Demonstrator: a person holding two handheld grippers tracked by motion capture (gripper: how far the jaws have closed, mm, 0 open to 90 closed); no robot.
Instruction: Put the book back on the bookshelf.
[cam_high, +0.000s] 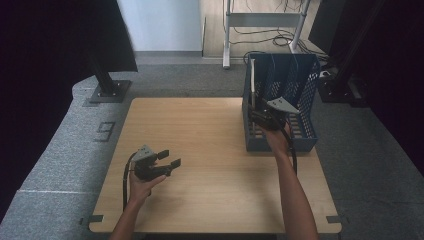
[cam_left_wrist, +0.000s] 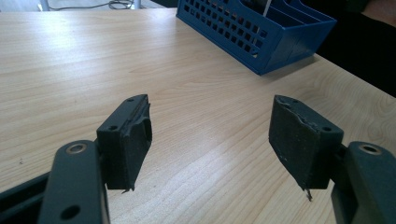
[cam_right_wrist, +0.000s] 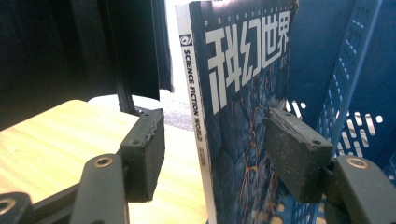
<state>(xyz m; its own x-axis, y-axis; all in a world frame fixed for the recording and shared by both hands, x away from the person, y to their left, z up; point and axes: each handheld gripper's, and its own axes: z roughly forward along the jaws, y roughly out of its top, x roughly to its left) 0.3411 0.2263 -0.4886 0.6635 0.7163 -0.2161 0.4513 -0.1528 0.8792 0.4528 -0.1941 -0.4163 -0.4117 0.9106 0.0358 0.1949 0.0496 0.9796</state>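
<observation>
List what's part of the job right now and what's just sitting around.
In the job:
- magazine, upright between the open jaws of the right gripper
- blue file rack it stands in

Not in play:
- left gripper, open over bare table, nothing between its jaws
- black stand base on the floor
- cables on the floor beyond the table

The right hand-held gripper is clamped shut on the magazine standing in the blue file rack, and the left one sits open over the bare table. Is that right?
Not quite. In the right gripper view the right hand-held gripper is open: its jaws stand apart on either side of the magazine, with a visible gap at the spine side. The rest holds: the magazine stands in the blue file rack, and the left hand-held gripper is open over the table.
</observation>
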